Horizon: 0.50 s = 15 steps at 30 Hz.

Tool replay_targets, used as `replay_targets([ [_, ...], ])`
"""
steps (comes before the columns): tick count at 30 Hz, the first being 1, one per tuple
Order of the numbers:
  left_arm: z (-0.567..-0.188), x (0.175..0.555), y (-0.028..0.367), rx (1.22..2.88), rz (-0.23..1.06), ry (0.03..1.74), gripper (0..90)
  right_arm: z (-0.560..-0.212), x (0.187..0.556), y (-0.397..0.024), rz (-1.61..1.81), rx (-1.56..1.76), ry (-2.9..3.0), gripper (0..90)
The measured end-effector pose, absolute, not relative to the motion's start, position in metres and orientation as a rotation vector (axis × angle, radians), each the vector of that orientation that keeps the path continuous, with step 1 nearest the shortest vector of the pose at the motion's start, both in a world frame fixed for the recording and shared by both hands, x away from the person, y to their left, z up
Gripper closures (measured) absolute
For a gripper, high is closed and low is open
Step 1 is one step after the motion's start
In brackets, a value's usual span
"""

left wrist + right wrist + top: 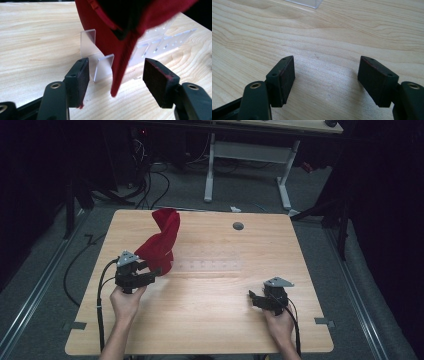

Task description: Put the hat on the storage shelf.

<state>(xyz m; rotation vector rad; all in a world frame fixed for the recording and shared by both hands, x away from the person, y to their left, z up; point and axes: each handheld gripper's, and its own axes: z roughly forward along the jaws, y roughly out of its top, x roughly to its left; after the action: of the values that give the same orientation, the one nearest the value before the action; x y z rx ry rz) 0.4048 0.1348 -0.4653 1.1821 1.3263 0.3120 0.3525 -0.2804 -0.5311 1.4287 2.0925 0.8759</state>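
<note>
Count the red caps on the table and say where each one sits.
1. The red cap sits propped on a clear plastic stand at the table's left side, just ahead of the left gripper, whose open jaws flank its brim. Nothing suggests another is hidden.

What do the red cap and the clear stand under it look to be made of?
The red cap looks like woven fabric, matte: a stitched seam runs along the brim's edge and it sags softly. The clear stand seems to be frosted acrylic or similar plastic: flat translucent panels with sharp cut edges that let the wooden table show through.
</note>
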Motion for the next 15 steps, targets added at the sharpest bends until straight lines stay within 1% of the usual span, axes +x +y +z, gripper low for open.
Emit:
replay_targets([
  [8, -0.473, 0.39, 0.137, 1.195, 0.324, 1.329, 36.8, -0.531, 0.352, -0.28, 0.876, 1.431, 2.092, 30.2],
  [15, -0.477, 0.378, 0.141, 1.181, 0.294, 1.332, 36.7, -0.531, 0.352, -0.28, 0.876, 1.43, 2.092, 30.2],
])
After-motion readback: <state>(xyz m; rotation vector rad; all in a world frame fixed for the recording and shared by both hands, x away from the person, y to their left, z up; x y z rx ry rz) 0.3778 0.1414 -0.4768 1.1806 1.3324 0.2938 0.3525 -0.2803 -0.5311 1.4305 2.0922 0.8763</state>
